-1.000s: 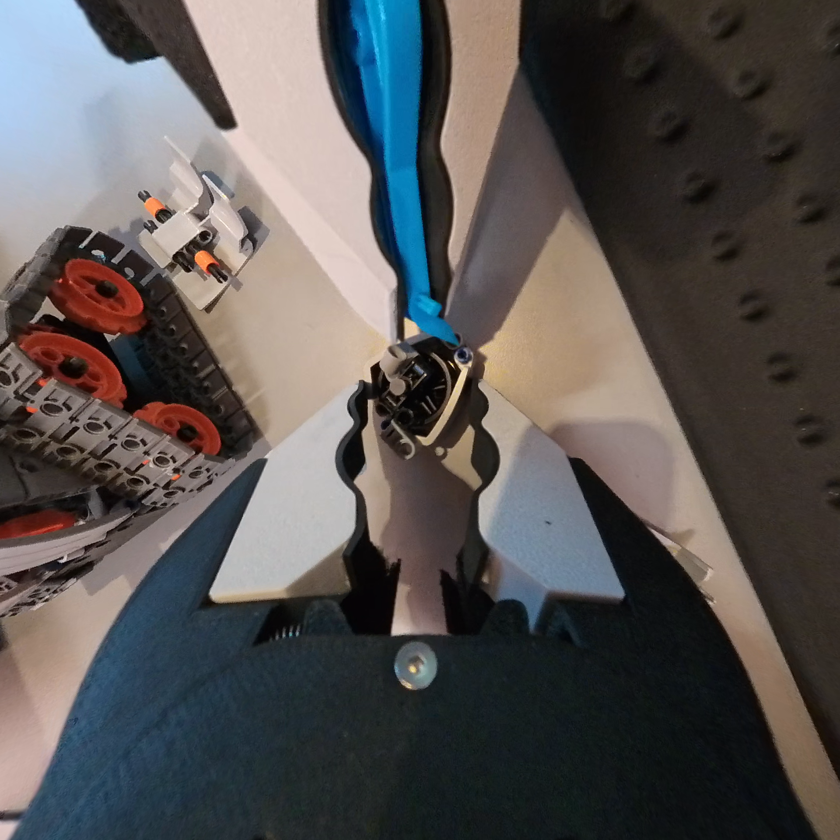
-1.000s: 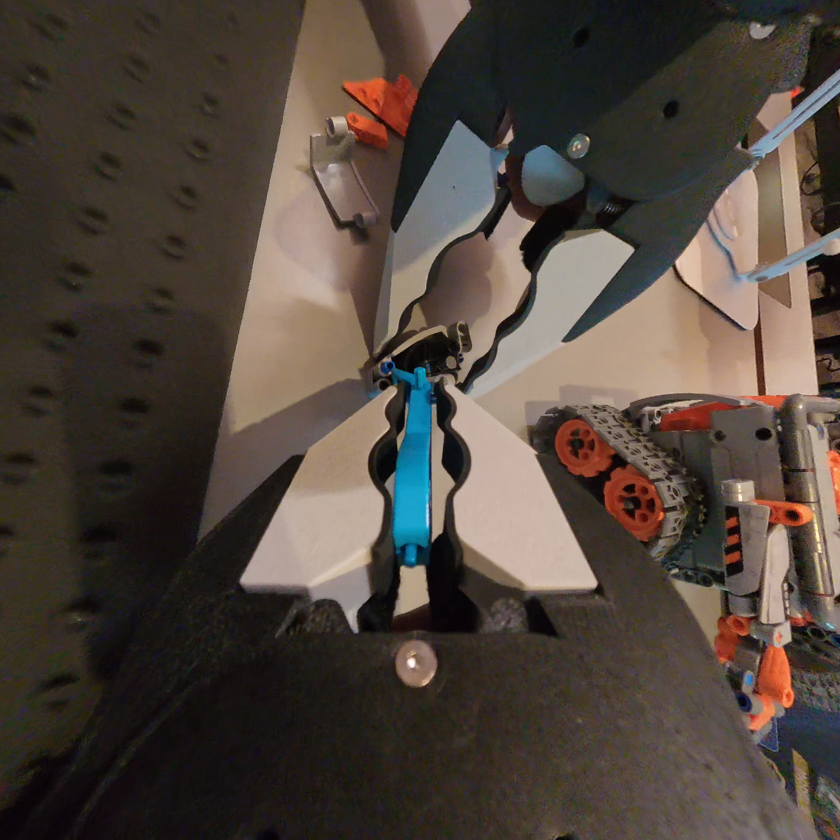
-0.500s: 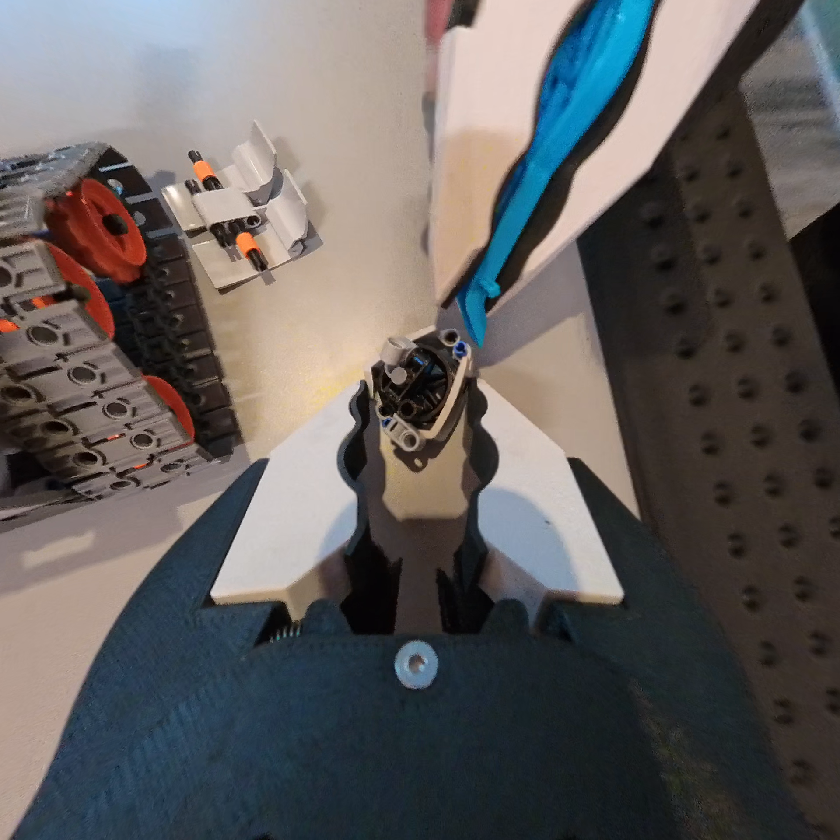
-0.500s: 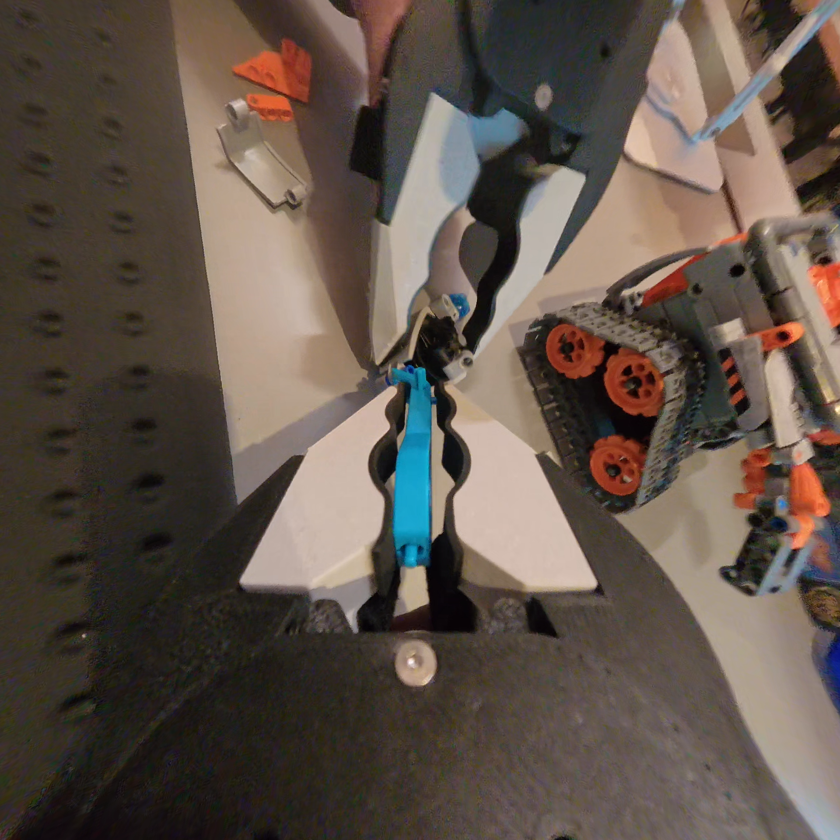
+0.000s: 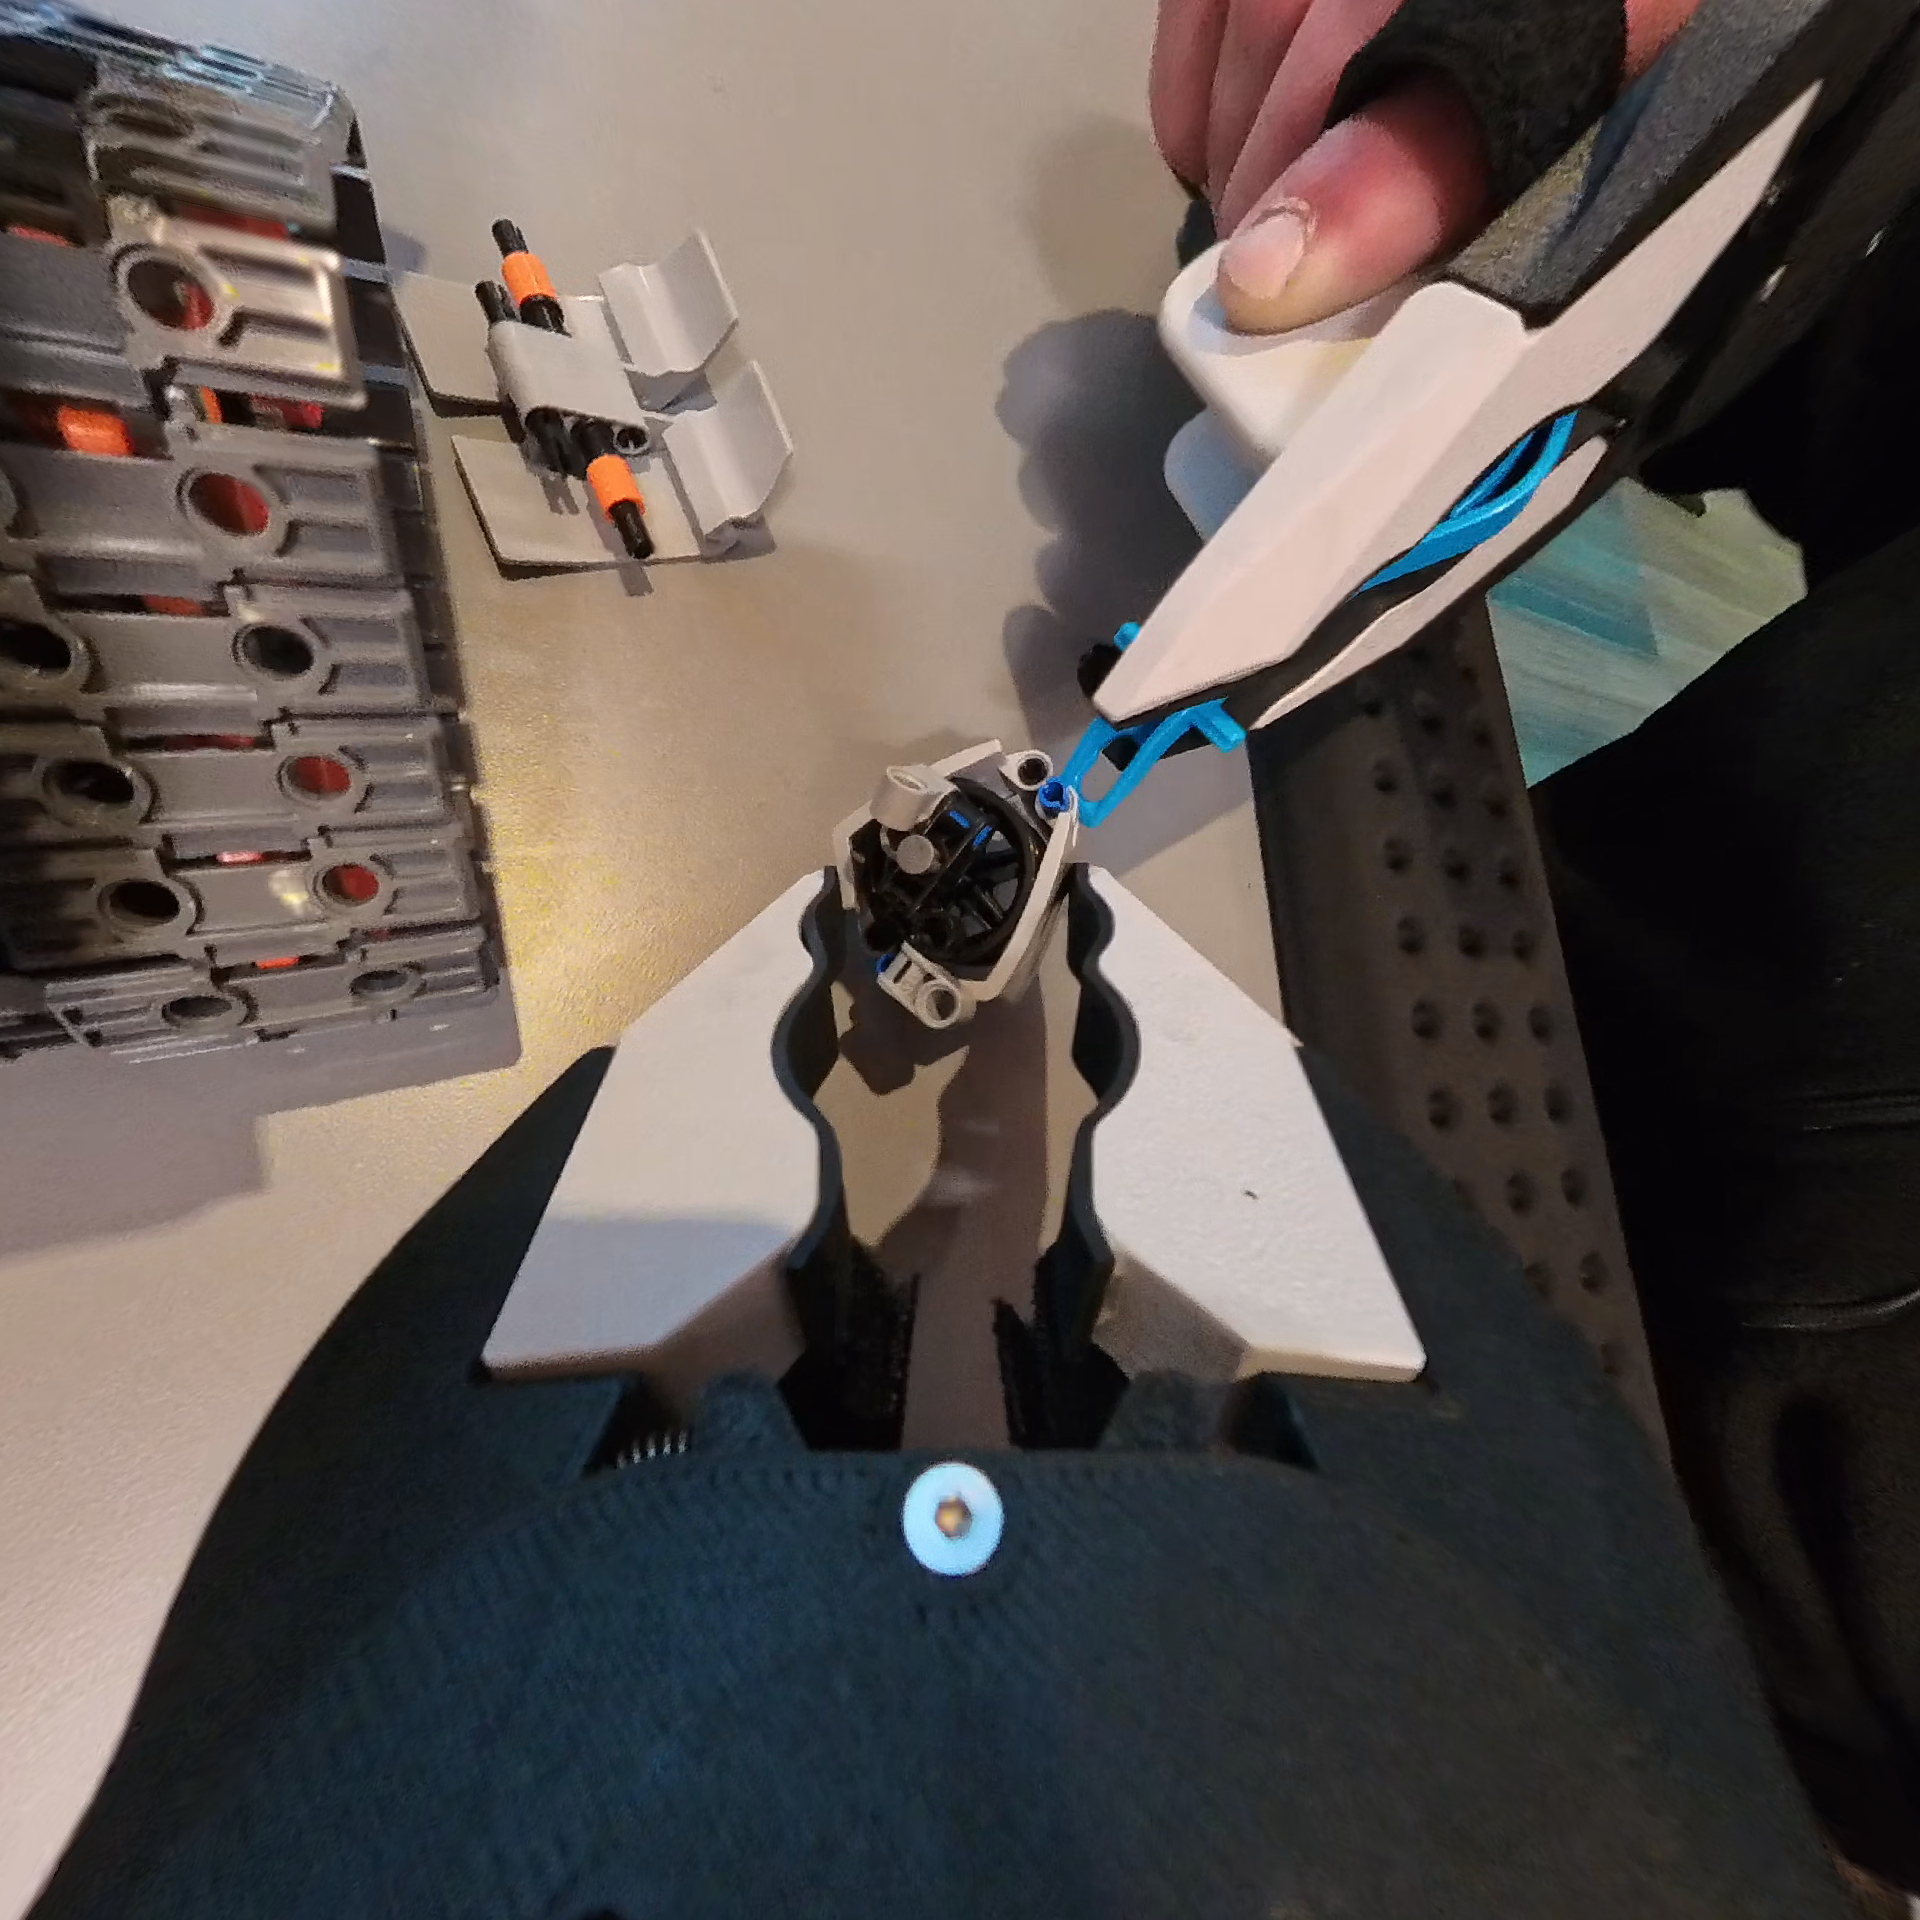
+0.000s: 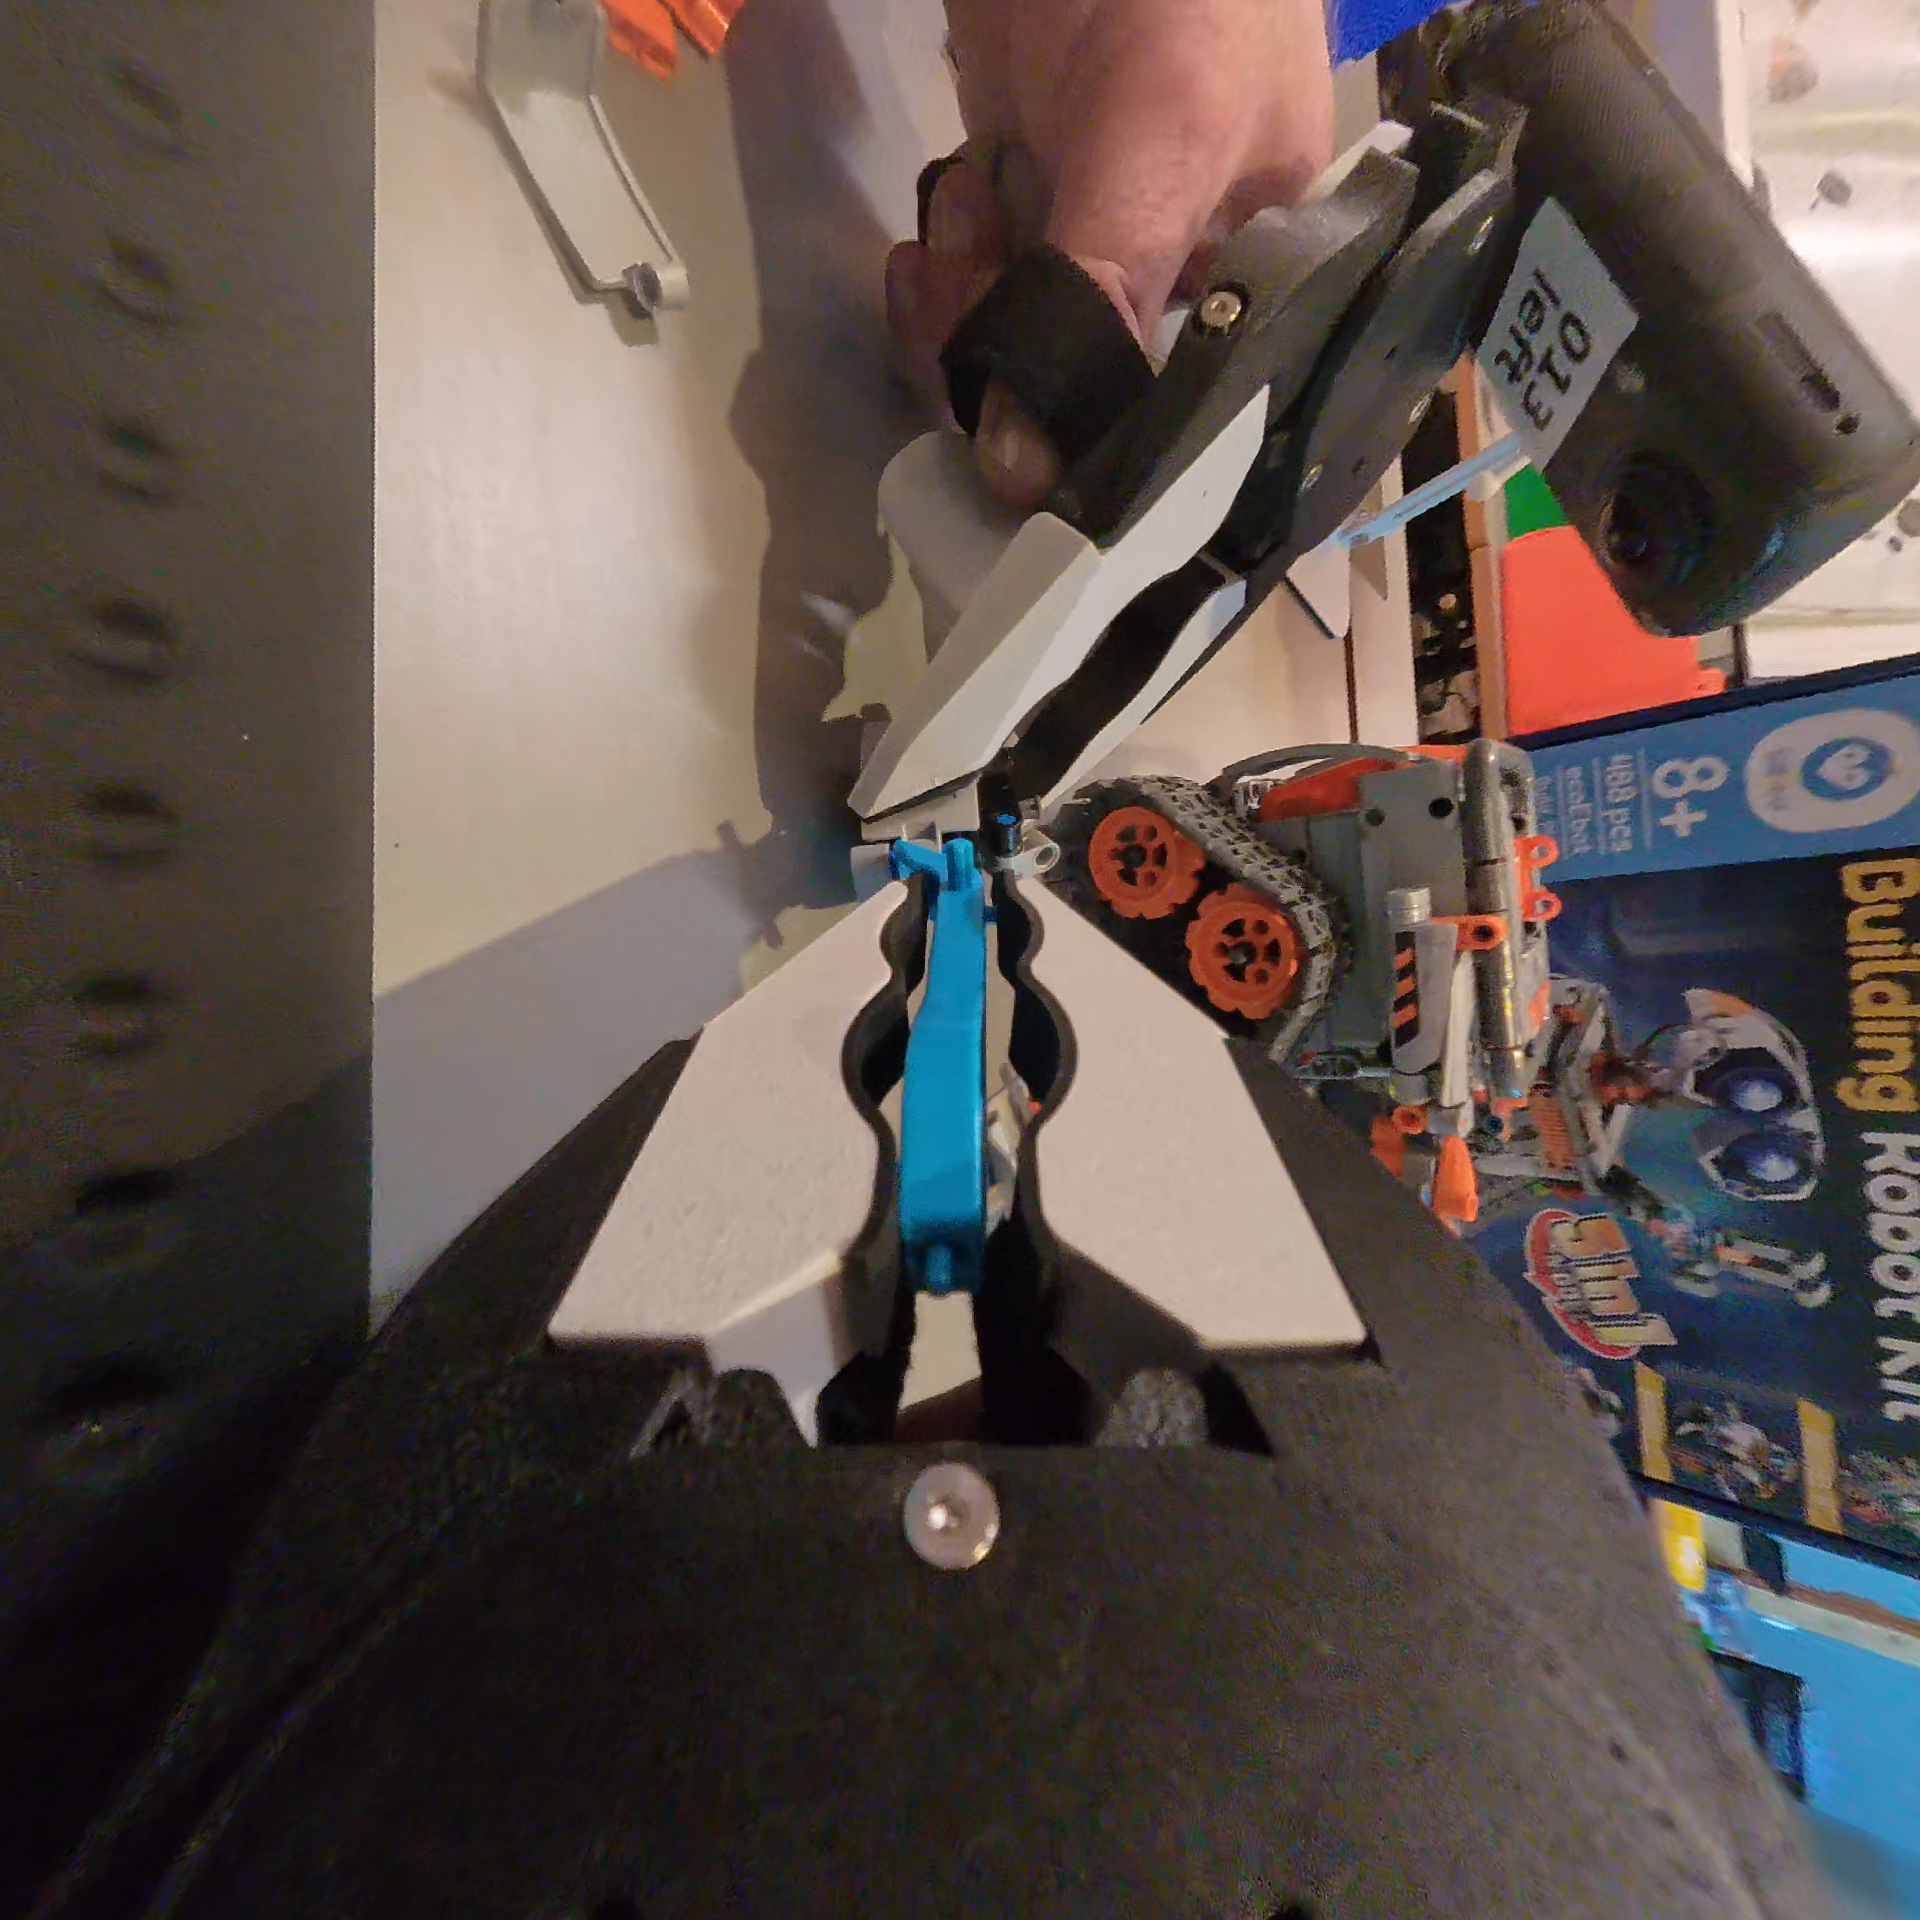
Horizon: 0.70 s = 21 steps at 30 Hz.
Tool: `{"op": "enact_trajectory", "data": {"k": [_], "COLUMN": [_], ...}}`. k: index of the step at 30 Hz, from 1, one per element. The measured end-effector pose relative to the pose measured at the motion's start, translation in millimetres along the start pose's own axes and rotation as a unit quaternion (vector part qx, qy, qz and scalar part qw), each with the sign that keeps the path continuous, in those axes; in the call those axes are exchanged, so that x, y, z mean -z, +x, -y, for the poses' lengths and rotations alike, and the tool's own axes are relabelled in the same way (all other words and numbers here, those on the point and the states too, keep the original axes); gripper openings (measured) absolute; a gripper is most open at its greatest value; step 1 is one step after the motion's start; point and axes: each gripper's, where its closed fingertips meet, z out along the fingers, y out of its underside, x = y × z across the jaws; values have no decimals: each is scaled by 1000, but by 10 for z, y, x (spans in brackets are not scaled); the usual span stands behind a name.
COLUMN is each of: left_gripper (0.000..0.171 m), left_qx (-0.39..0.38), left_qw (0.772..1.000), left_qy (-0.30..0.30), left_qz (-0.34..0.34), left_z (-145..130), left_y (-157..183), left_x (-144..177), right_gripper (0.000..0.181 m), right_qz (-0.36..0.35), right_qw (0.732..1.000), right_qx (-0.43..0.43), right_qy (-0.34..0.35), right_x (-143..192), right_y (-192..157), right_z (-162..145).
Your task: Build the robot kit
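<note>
Your left gripper (image 5: 948,883) is clamped on a small grey-and-black brick sub-assembly with a curved grey shell (image 5: 951,878), pinched right at the fingertips. It sits above the pale tabletop (image 5: 883,312), no contact with the surface visible.

Your right gripper (image 6: 951,883) is clenched on a long bright-blue plastic pry tool (image 6: 940,1081), which runs lengthwise between the wavy black pads. The forked tip sticks out past the fingertips. In the left wrist view that tip touches a blue pin on the upper right corner of the grey shell. In the right wrist view both grippers meet tip to tip, with the sub-assembly between them.

Your hand (image 6: 1091,156) shows on the left gripper's handle, one finger through a black strap. Another finger (image 5: 1340,218) presses the white trigger of the right gripper.

Around you:
- Tracked grey brick robot with orange wheels (image 6: 1340,904), right of the tips in the right wrist view. Its grey tread (image 5: 208,644) fills the left edge of the left wrist view.
- Light-grey panel cluster with black axles and orange bushes (image 5: 597,416), flat on the table just beside the tread.
- Curved grey panel piece (image 6: 577,156) and orange brick pieces (image 6: 665,21) lie farther back on the table.
- Blue printed kit box (image 6: 1714,1039) behind the robot.
- Dark perforated mat (image 5: 1455,987) along the table edge.
</note>
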Motion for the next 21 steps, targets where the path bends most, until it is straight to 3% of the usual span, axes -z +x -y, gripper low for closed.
{"op": "enact_trajectory", "data": {"k": [8, 21], "left_gripper": [38, 37], "left_qx": [15, 88], "left_qw": [1000, 994], "left_qy": [11, 52], "left_qz": [2, -39], "left_z": [-11, 51], "left_y": [-22, 38], "left_x": [-39, 3], "right_gripper": [11, 11], "right_qz": [-36, -49], "right_qw": [996, 999], "right_qx": [80, 21], "right_qy": [-22, 3], "right_x": [-18, 64], "right_y": [-50, 50], "right_z": [-25, -38]}}
